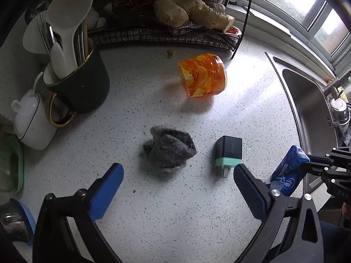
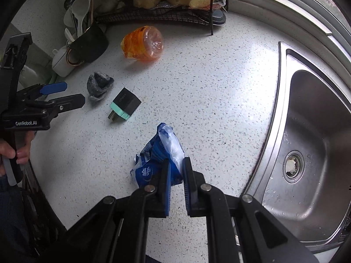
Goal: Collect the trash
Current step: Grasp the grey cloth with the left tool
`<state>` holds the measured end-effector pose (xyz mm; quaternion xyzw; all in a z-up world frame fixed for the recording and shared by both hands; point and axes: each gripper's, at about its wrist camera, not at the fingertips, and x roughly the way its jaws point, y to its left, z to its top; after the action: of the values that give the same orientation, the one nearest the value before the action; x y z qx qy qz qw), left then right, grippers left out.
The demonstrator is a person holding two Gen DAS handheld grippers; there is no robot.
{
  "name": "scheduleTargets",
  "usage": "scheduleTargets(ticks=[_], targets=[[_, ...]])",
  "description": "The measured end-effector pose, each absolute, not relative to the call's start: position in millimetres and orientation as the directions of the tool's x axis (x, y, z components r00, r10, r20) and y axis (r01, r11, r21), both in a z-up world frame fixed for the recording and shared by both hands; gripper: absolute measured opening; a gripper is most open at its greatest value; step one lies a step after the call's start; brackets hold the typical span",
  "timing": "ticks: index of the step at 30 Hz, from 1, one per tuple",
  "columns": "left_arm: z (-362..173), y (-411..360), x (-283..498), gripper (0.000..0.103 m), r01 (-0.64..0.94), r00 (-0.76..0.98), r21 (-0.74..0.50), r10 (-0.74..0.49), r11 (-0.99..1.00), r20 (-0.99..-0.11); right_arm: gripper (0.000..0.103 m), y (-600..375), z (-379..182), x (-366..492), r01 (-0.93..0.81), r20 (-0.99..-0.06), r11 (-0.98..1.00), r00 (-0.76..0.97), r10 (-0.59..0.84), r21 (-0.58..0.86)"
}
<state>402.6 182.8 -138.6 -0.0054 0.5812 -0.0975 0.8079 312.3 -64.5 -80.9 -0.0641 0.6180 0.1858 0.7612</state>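
You face a speckled white countertop (image 2: pixel 208 92). At its back stands a black wire rack (image 1: pixel 158 37) holding ginger root (image 1: pixel 175 11). To the left, a dark mug (image 1: pixel 87 87) holds white utensils (image 1: pixel 65 22), touching a white lidded pot (image 1: pixel 30 120). A steel sink (image 2: pixel 307 142) lies right.

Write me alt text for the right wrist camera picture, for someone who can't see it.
The right gripper is shut on a crumpled blue tissue packet on a speckled white countertop, beside a steel sink. Farther back lie a black and green plug adapter, a grey wad and a tipped orange plastic cup; the open left gripper is at left.
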Motion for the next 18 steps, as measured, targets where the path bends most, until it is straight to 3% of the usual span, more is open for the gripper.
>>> scheduleTargets(ticks=[9,12,15,18], targets=[[-174.1,178.4,431.8,0.068,0.209,0.236,-0.095,-0.144,0.973,-0.961,0.009,-74.6,-80.8,315.0,-0.313,-0.967,0.940,0.166,0.194,0.134],[-181.2,174.9,435.3,0.048,0.221,0.221,-0.079,-0.129,0.972,-0.967,0.009,-79.8,-81.2,315.6,-0.300,-0.966,0.944,0.167,0.197,0.141],[-182.0,173.6,433.7,0.035,0.221,0.234,-0.060,-0.113,0.973,-0.966,0.009,-83.2,-78.6,314.8,-0.291,-0.964,0.946,0.175,0.202,0.145],[-177.4,173.5,428.9,0.032,0.213,0.244,-0.078,-0.131,0.974,-0.961,0.009,-87.2,-76.2,312.3,-0.287,-0.961,0.946,0.182,0.206,0.148]])
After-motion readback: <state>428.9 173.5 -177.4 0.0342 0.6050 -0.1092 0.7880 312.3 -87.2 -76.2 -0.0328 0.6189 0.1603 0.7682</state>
